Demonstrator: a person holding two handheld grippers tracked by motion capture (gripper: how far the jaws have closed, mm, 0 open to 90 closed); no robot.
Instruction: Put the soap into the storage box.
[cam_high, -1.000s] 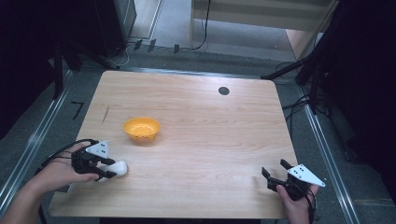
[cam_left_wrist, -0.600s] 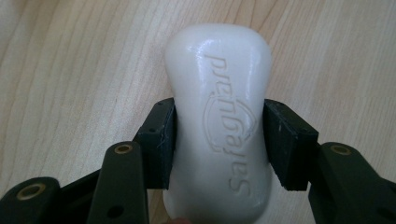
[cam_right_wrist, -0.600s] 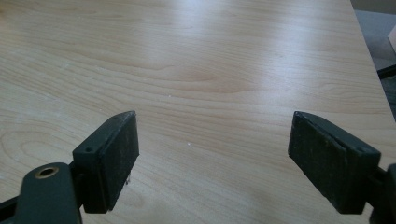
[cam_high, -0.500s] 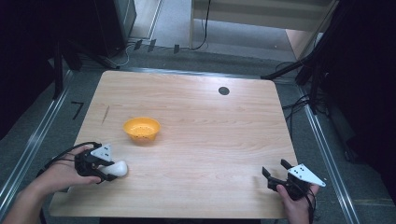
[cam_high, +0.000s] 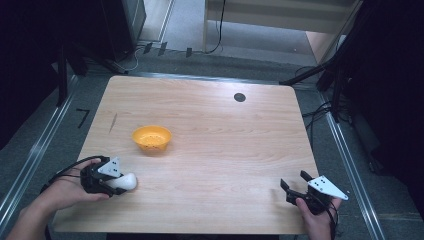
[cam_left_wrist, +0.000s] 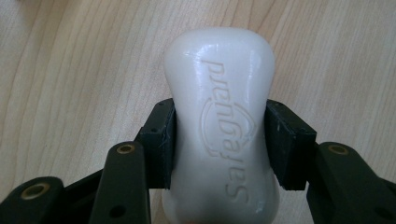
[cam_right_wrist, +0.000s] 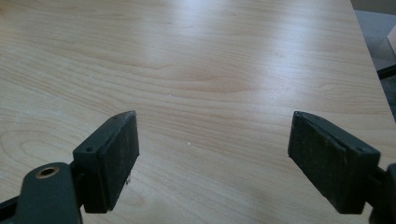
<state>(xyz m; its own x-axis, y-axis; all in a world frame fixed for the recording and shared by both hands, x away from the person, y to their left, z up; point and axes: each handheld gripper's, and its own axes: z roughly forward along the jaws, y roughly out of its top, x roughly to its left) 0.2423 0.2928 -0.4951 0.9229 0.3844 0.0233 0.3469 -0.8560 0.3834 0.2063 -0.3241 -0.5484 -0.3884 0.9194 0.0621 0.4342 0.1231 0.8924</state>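
High view: wooden table (cam_high: 215, 130), pale grain, rounded corners. Left gripper (cam_high: 120, 182) near the front-left corner, held in the person's left hand (cam_high: 67, 190), its jaws closed on a white bar of soap (cam_high: 125, 181) that sticks out toward the table's middle. Orange bowl (cam_high: 152, 138) stands apart from it, farther back on the left half. Small dark round disc (cam_high: 240, 97) set in the tabletop near the far edge, right of centre. Right gripper (cam_high: 295, 186) at the front-right corner, held in the right hand (cam_high: 316, 220); jaws spread, nothing between them. Grey three-cornered plate on top of each gripper. Cable trails from the left gripper off the table's left side.

Left gripper view: both black pads (cam_left_wrist: 161, 140) press the waist of the bar of soap (cam_left_wrist: 219, 116) from either side. The bar is glossy white, narrowed at the middle, with raised lettering reading upside down. Wood grain of the table (cam_left_wrist: 70, 70) behind it; whether the soap touches the wood cannot be told.

Right gripper view: jaws stand wide apart, pads (cam_right_wrist: 114, 156) empty, bare table (cam_right_wrist: 210, 70) between and beyond them. Table's right edge at the upper right corner.
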